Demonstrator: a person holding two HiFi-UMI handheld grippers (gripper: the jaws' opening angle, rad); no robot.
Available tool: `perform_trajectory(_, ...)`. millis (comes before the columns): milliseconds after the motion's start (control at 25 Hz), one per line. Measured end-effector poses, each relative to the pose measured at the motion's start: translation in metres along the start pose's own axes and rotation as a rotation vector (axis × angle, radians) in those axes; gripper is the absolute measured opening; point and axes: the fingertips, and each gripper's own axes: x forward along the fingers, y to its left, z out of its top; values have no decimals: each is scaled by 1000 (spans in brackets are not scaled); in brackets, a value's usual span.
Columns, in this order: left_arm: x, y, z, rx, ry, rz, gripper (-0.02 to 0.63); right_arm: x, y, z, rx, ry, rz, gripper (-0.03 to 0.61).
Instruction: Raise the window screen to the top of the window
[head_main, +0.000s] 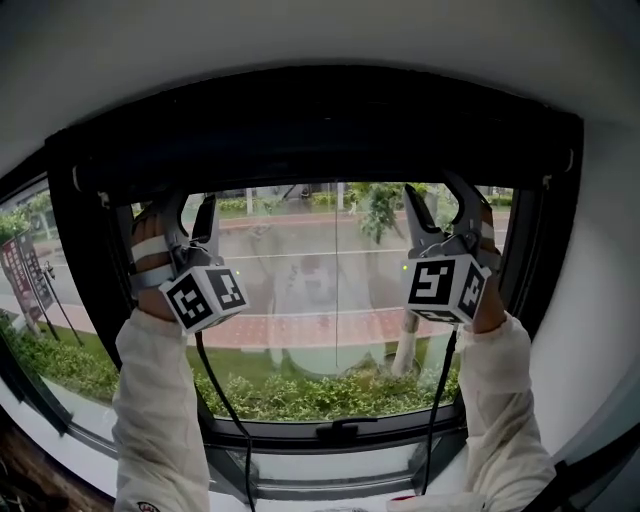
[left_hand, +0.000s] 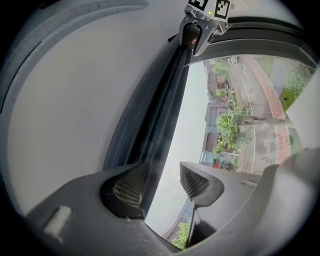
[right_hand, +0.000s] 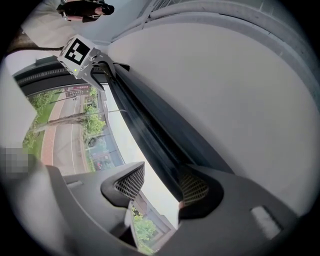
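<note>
The dark window screen (head_main: 320, 130) is bunched high in the window, and its bottom bar (head_main: 320, 172) lies just above both grippers. My left gripper (head_main: 190, 207) reaches up at the bar's left end and my right gripper (head_main: 440, 200) at its right end. In the left gripper view the bar (left_hand: 165, 100) runs up between the jaws of the left gripper (left_hand: 162, 182), against the left pad (left_hand: 127, 189), with daylight before the right one. In the right gripper view the bar (right_hand: 145, 130) lies on the right pad (right_hand: 192, 187) of the right gripper (right_hand: 162, 185). Neither gripper's pads squeeze the bar.
Clear glass (head_main: 330, 290) shows a street and shrubs outside. The black window frame (head_main: 545, 250) closes in both sides, with a latch on the lower rail (head_main: 345, 431). White wall (head_main: 600, 330) curves round the opening. Cables (head_main: 215, 390) hang from the grippers.
</note>
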Motion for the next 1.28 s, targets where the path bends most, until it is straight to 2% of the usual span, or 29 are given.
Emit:
perform_trajectory(240, 7, 3, 2, 43, 17, -20, 222, 2, -6, 0, -5, 2, -7, 206)
perform_trajectory(400, 10, 12, -3, 97, 16, 21, 222, 10, -10, 9, -29, -55, -13, 198)
perform_trajectory(520, -3, 12, -1, 98, 18, 21, 222, -2, -10, 14, 24, -89, 9, 198)
perform_trajectory(720, -53, -15, 20, -37, -35, -46, 222, -51, 1, 16, 151, -82, 34, 185)
perform_trajectory(880, -117, -52, 31, -214, -62, -103, 222, -102, 27, 9, 206, -89, 90, 154)
perform_trajectory(960, -150, -83, 33, -292, -61, -149, 222, -131, 51, -7, 269, -45, 145, 139)
perform_trajectory(1160, -233, -174, 14, -418, 64, -309, 221, -203, 130, -57, 518, 114, 286, 85)
perform_trajectory(1240, -260, -195, 9, -463, 104, -342, 211, -228, 154, -77, 611, 197, 323, 52)
perform_trajectory(1280, -271, -200, 9, -488, 114, -340, 182, -241, 166, -87, 649, 244, 351, 34)
